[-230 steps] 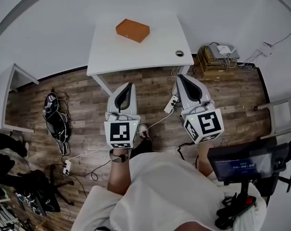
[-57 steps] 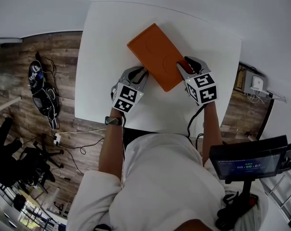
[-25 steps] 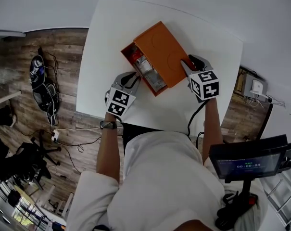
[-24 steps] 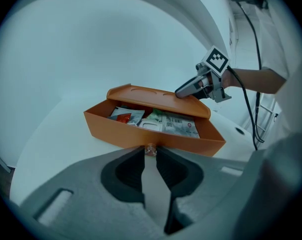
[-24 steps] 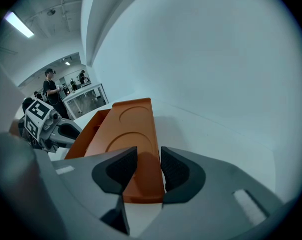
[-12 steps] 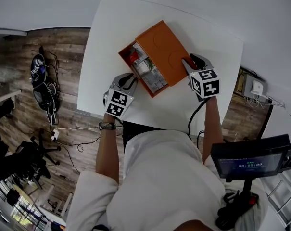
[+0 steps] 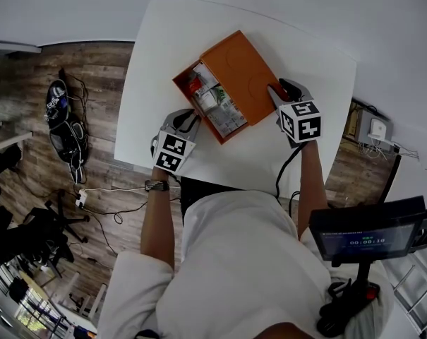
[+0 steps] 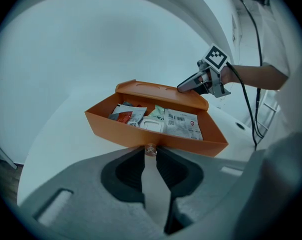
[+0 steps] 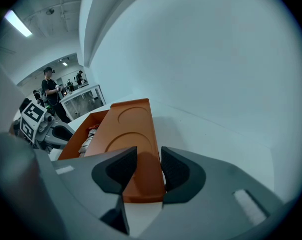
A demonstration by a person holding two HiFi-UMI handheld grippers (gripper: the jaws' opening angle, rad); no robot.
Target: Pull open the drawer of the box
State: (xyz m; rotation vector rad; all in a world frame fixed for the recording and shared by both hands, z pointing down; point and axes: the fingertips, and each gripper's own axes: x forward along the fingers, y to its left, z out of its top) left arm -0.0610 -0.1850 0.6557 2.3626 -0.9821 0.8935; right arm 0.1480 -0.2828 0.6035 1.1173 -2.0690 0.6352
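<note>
An orange box lies on the white table. Its drawer stands pulled out to the left and holds several packets. In the left gripper view, the left gripper is shut on the small clear knob in the middle of the drawer front. In the head view, the left gripper sits at the drawer's near-left side. The right gripper is at the box's right end. In its own view, the right gripper is closed around the box's near end.
The table's near edge runs just under both grippers. A cable hole sits in the tabletop beyond the box. Bags and cables lie on the wood floor at left. A screen on a stand is at lower right. People stand far off.
The drawer has slid further out to the left, showing more of its contents. The left gripper has drawn back left with the knob. The right gripper has stayed on the box.
</note>
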